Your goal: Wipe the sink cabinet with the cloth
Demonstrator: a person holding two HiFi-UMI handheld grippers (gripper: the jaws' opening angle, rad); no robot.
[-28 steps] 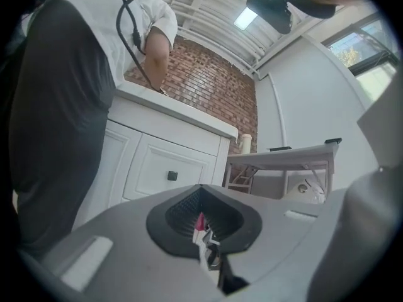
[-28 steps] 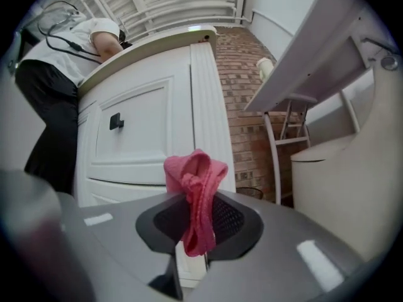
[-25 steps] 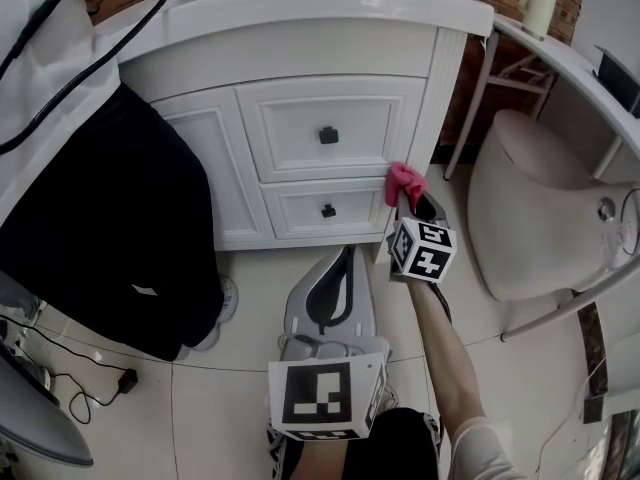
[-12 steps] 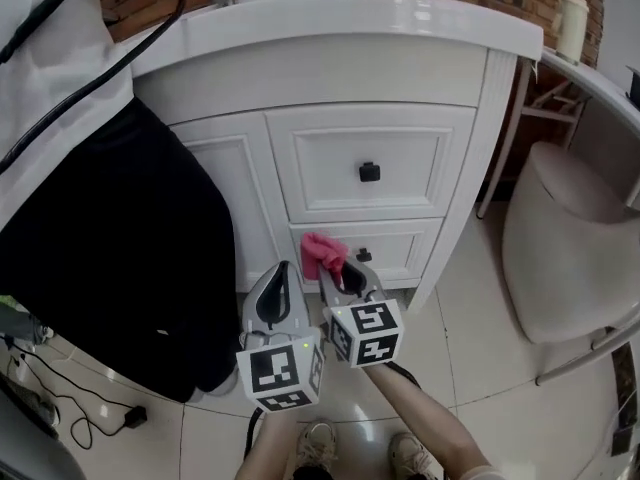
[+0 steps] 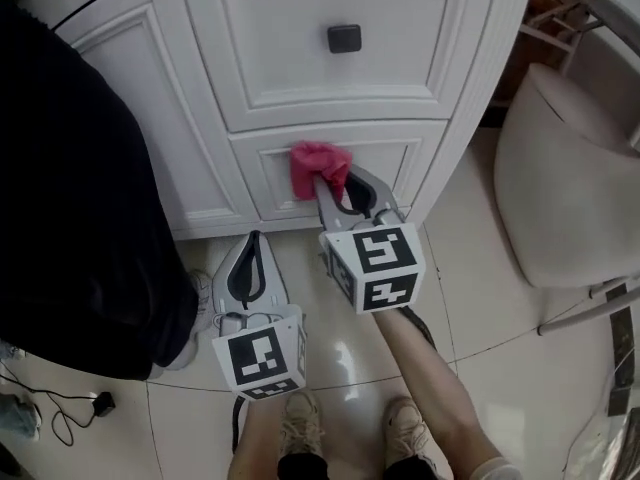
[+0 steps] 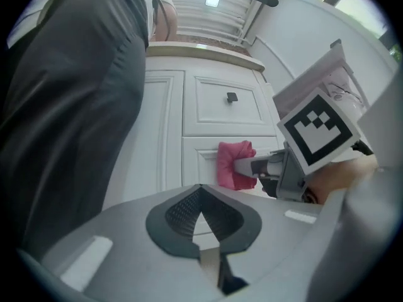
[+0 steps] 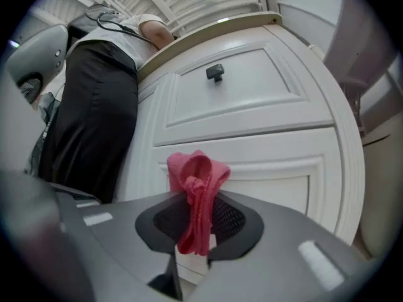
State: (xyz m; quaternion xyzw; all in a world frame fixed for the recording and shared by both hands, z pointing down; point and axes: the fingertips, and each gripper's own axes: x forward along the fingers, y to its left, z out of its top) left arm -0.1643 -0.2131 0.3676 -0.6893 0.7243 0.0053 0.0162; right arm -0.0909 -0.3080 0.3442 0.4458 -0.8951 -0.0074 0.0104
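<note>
The white sink cabinet (image 5: 250,58) (image 6: 164,112) (image 7: 264,106) fills the upper part of the head view, with two drawers one above the other. A bunched pink cloth (image 5: 318,168) (image 6: 234,163) (image 7: 196,187) presses against the lower drawer front (image 5: 400,163), over its middle. My right gripper (image 5: 335,190) (image 7: 195,228) is shut on the cloth. The left gripper (image 5: 248,258) (image 6: 200,216) hangs lower, near the cabinet's base, shut with nothing in it.
A person in black clothing (image 5: 70,198) stands close at the cabinet's left. A toilet (image 5: 570,178) sits to the right. The upper drawer has a dark knob (image 5: 344,38). The holder's feet (image 5: 350,428) stand on the glossy tiled floor (image 5: 480,298). A cable (image 5: 70,413) lies at bottom left.
The head view has moved closer and lower on the cabinet. The right gripper with the cloth stays on the lower drawer front, now over the spot where its knob showed before.
</note>
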